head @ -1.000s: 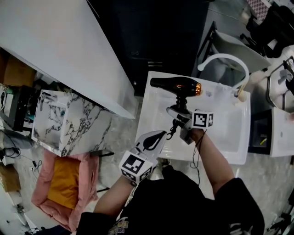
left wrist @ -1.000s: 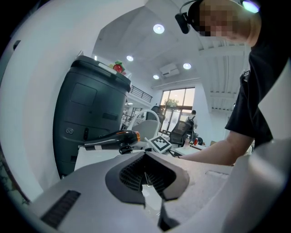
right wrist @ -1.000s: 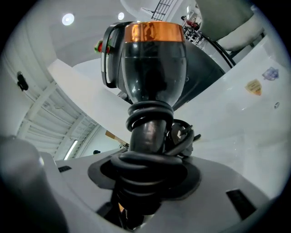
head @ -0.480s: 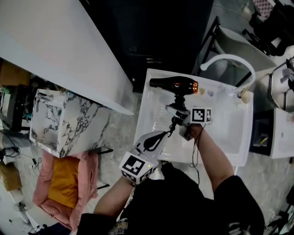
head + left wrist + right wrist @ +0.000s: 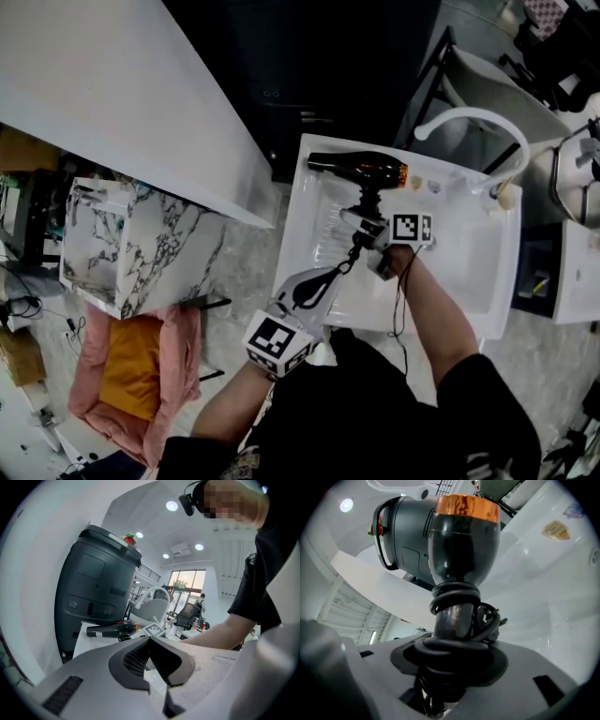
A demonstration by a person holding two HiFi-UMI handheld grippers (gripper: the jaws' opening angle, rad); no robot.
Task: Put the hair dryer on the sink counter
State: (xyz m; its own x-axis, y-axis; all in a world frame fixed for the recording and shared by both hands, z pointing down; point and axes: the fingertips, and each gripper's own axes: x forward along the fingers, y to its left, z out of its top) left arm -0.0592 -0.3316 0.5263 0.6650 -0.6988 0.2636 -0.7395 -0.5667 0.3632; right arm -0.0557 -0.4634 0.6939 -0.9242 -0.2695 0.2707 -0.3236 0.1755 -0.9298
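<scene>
Shifted slightly toward the back of the sink (image 5: pixel 469 281), the right gripper (image 5: pixel 367 225) is now closer to the faucet (image 5: pixel 478 122). Its jaws are clamped on the handle of the dryer (image 5: pixel 361 170), over turns of cord (image 5: pixel 454 599) wound round that handle. The dryer's body lies level above the back ledge, nozzle to the left, orange ring to the right.

The left gripper (image 5: pixel 309 286) hangs nearer the person, jaws together and empty, just beside a loop of cord that dangles off the handle.

Risks, as I judge them: the grip bears on cord, not bare handle, so the top-heavy dryer may twist. The ledge looks narrow, so a dryer let go there could roll into the basin. The loose loop could also snag the left gripper.
</scene>
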